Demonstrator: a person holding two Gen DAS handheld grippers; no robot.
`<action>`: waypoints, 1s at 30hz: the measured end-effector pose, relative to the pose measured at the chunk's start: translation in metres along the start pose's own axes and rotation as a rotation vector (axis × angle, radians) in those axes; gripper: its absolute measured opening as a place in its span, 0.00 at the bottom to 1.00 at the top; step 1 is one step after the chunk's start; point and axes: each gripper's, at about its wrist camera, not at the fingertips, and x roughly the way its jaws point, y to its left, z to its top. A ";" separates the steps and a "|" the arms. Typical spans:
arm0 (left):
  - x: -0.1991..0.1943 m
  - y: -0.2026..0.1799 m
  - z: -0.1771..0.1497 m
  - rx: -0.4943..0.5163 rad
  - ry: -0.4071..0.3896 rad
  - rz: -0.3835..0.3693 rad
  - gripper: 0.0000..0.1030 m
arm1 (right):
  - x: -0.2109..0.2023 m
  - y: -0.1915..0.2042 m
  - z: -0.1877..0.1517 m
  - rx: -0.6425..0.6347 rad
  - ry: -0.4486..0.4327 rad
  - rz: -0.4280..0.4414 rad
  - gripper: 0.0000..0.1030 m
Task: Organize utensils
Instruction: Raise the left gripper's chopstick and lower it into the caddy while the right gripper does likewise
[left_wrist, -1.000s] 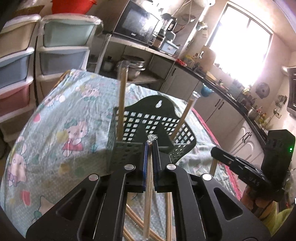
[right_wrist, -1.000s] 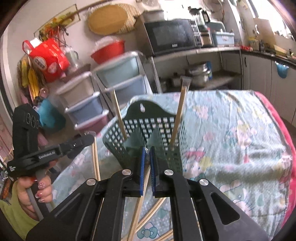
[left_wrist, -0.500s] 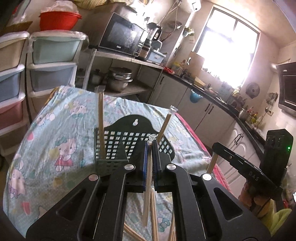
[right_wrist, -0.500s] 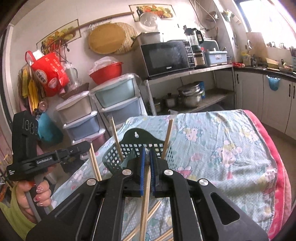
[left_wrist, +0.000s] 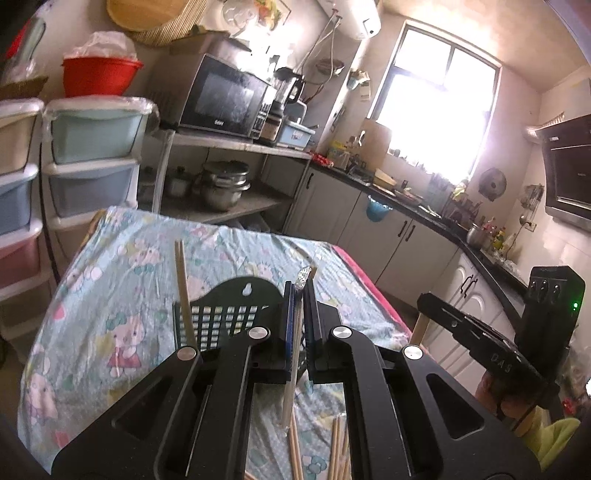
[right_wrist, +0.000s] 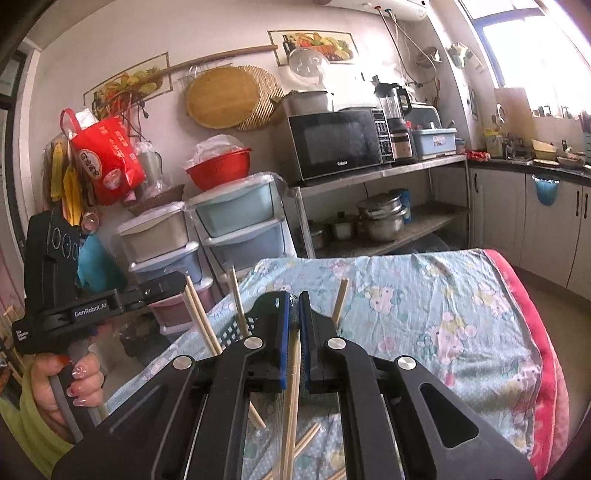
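1. Ahead of and below both grippers, the dark slotted basket (left_wrist: 229, 314) stands on the cloth-covered bench (left_wrist: 122, 266).
2. The left gripper (left_wrist: 301, 295) pinches a wrapped chopstick (left_wrist: 293, 354), its long axis near upright.
3. The right gripper (right_wrist: 294, 306) pinches another chopstick (right_wrist: 290, 406), likewise upright; neither looks clearly nearer.

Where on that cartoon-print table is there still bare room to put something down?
Bare tablecloth lies between the black basket and the pink edge, and beyond the basket toward the shelves. It is crowded near both claws, where loose chopsticks lie.
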 end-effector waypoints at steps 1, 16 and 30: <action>0.000 -0.001 0.003 0.005 -0.006 -0.002 0.03 | 0.000 0.001 0.002 -0.002 -0.004 0.001 0.05; -0.014 -0.015 0.047 0.083 -0.090 0.027 0.03 | 0.000 0.023 0.044 -0.068 -0.112 0.031 0.05; -0.016 -0.015 0.078 0.112 -0.150 0.060 0.03 | 0.013 0.032 0.084 -0.088 -0.191 0.046 0.05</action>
